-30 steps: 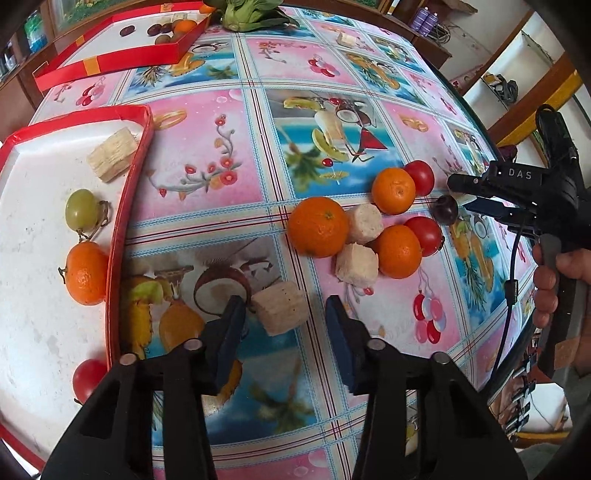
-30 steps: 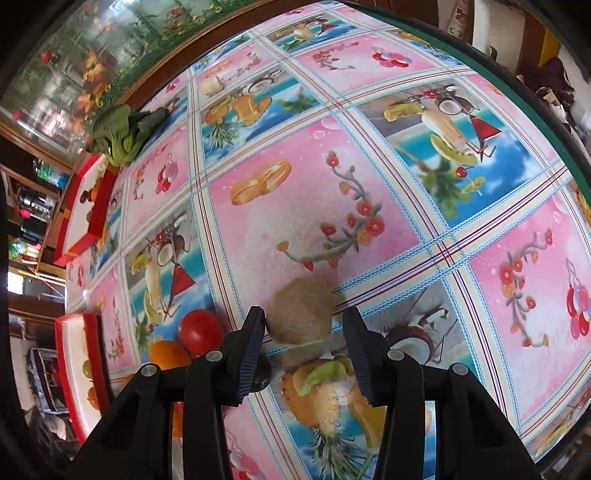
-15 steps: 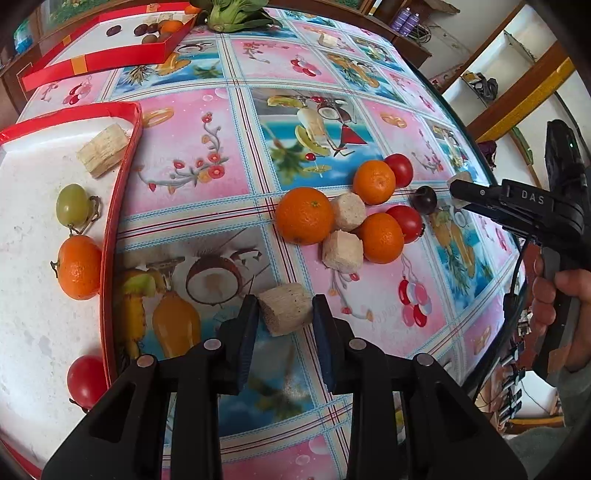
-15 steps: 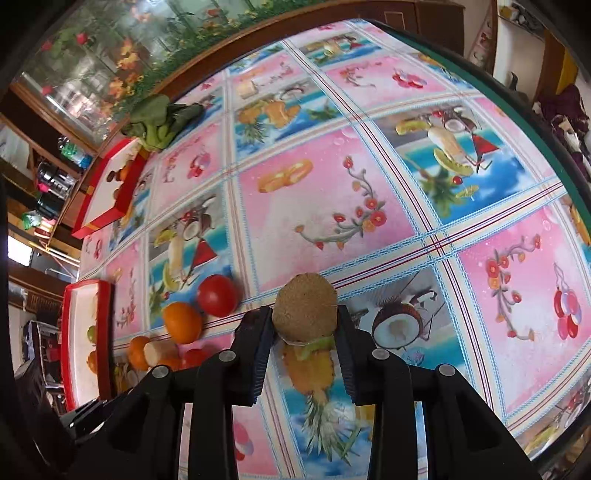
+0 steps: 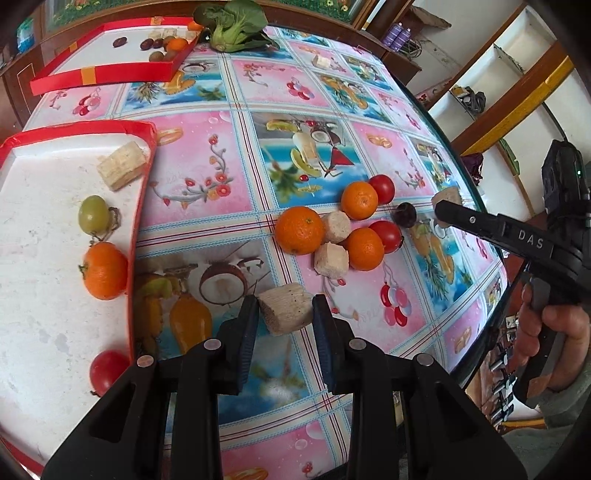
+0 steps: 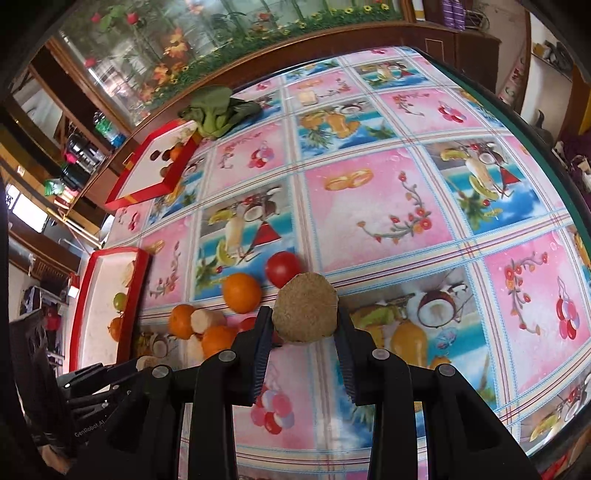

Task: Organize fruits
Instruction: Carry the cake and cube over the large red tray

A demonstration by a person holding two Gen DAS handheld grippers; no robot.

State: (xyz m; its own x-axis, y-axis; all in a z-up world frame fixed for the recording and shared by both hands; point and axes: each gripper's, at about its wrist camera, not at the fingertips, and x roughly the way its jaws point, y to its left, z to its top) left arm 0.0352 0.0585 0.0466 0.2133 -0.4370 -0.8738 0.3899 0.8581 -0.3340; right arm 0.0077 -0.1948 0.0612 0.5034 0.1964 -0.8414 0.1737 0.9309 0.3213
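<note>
My left gripper [image 5: 284, 314] is shut on a beige sugarcane chunk [image 5: 286, 311], held just above the tablecloth. My right gripper [image 6: 304, 325] is shut on a round beige sugarcane piece [image 6: 305, 312], lifted off the table; it also shows in the left wrist view [image 5: 447, 206]. On the cloth lie oranges [image 5: 300, 229], red tomatoes [image 5: 382, 188], two more cane chunks [image 5: 331, 260] and a dark plum [image 5: 403, 214]. The near red-rimmed white tray [image 5: 142, 177] holds a cane chunk, a green grape, an orange and a tomato.
A second red tray [image 5: 103, 75] with small fruits stands at the far left. A green leafy vegetable [image 5: 232, 27] lies at the far edge. The table's edge [image 5: 480, 199] runs along the right. A small cane piece [image 5: 321, 61] lies far back.
Both grippers closed on their cane pieces and lifted them. The right gripper rose and pulled back; the left one holds its chunk a little higher.
</note>
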